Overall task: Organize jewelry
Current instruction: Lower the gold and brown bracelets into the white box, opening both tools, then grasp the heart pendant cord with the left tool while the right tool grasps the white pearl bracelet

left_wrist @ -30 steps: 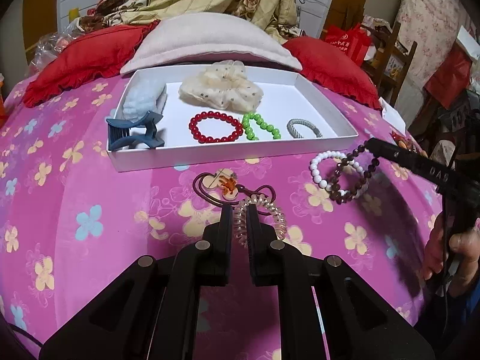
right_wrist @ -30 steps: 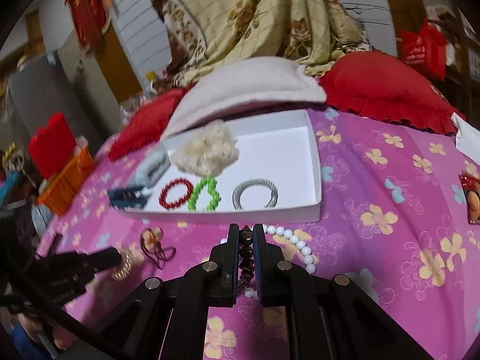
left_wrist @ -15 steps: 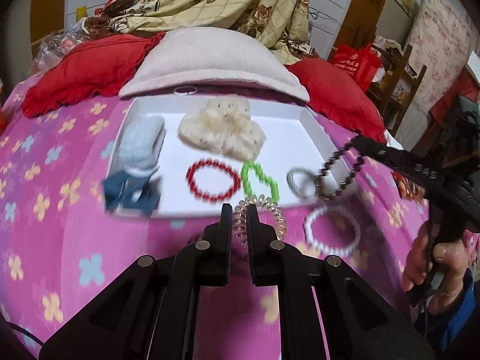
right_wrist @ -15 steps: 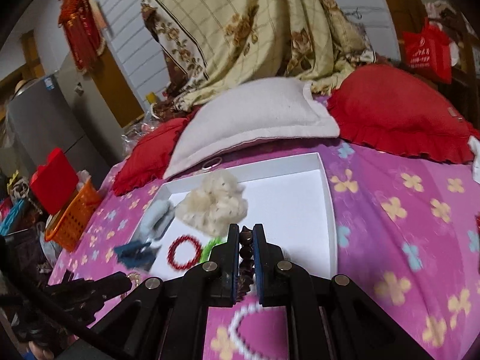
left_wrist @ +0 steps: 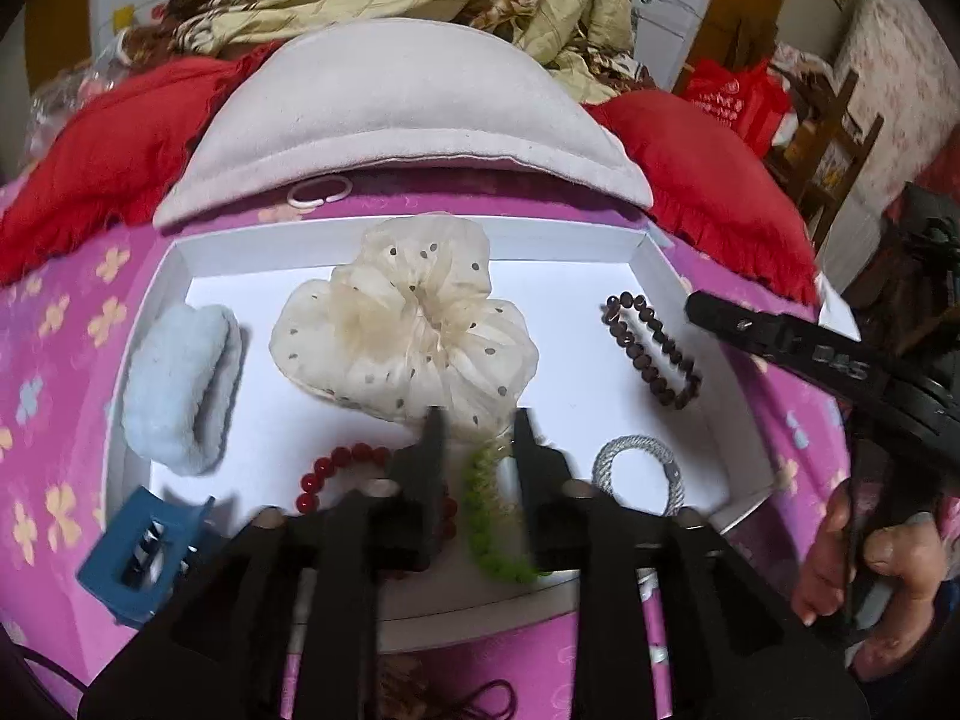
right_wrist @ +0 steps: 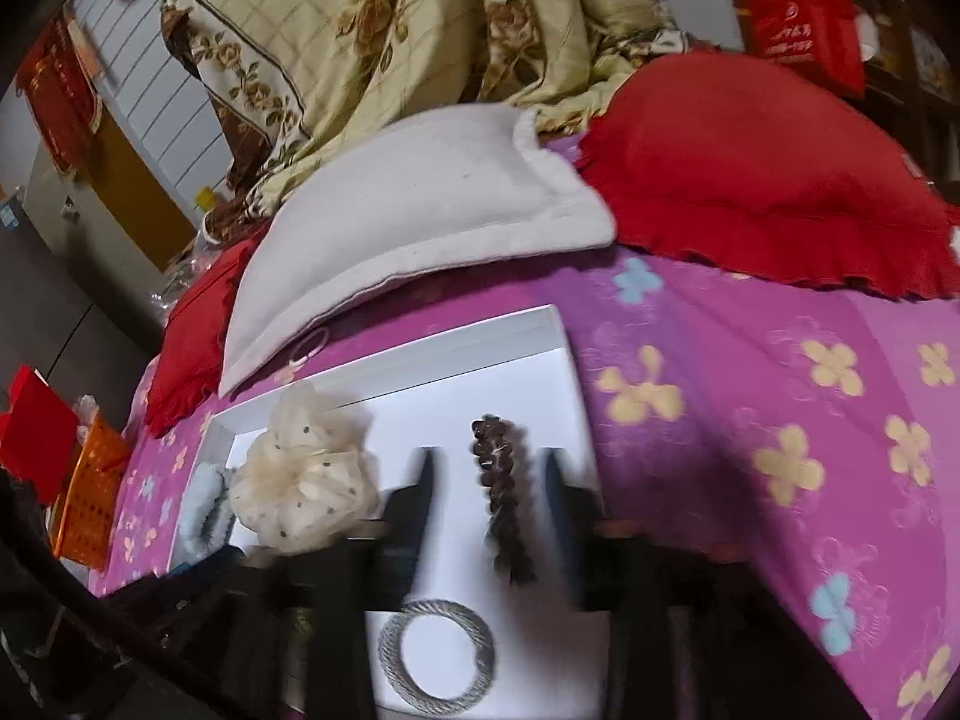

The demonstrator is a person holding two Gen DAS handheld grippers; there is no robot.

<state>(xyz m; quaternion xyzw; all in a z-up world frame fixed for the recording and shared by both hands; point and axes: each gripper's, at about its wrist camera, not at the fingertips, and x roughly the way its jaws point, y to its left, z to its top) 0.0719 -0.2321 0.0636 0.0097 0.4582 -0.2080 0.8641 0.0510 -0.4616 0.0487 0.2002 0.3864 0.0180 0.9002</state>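
From the left wrist, my left gripper (left_wrist: pixel 477 420) hides the near arc of the red bead bracelet (left_wrist: pixel 336 468) and smears the green bead bracelet (left_wrist: pixel 489 528) into blur. From the right wrist, the right gripper's fingers (right_wrist: pixel 423 480) are motion-blurred, and the dark brown bead bracelet (right_wrist: pixel 501 498) blurs towards its near end.

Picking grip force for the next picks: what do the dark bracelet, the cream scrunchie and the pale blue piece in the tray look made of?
Dark bracelet: hard, glossy faceted beads, perhaps glass or crystal, judging by the glints. Cream scrunchie: sheer, matte gathered fabric with dark dots, likely organza. Pale blue piece: fuzzy plush; what lies under it is hidden.
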